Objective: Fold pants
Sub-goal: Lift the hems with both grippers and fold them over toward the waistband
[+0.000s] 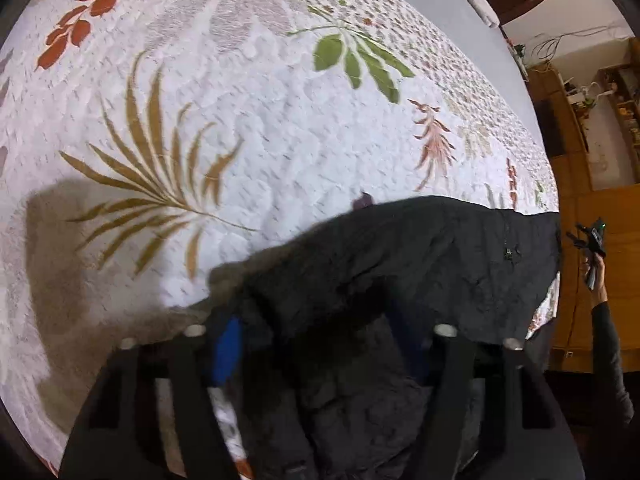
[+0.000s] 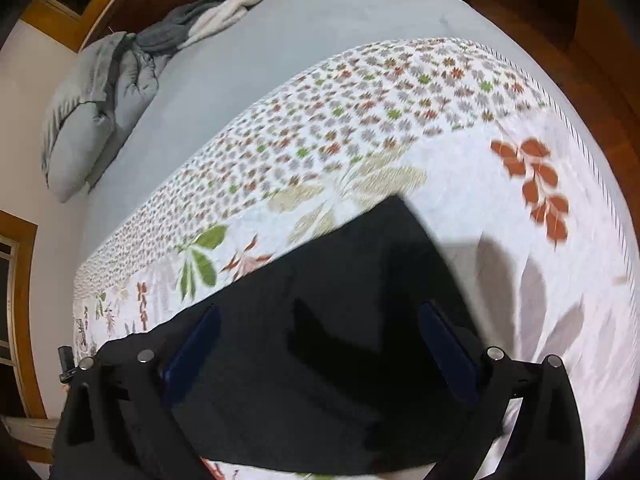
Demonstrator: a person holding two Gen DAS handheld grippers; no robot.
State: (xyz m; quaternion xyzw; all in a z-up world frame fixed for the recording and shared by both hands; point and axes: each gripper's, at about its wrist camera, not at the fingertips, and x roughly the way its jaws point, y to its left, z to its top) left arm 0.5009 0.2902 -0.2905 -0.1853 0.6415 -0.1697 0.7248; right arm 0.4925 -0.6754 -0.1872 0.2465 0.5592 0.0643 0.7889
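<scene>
Black pants (image 1: 420, 256) lie on the flowered bedspread (image 1: 280, 120), near its edge. My left gripper (image 1: 320, 332) points down into a bunched-up end of them. Dark fabric fills the space between its fingers, while the blue face of the left pad (image 1: 228, 352) still shows bare, so the jaws stand partly apart around the cloth. In the right wrist view the pants (image 2: 340, 280) lie as a flat dark panel with a sharp far corner. My right gripper (image 2: 320, 312) hovers over this panel, wide open, holding nothing.
A grey sheet (image 2: 280, 40) covers the far part of the bed, with a grey pillow (image 2: 80, 132) and rumpled blankets (image 2: 200, 16) at its head. Wooden floor and furniture (image 1: 580, 160) lie beyond the bed's edge. A dark-sleeved arm (image 1: 608, 340) shows at the right.
</scene>
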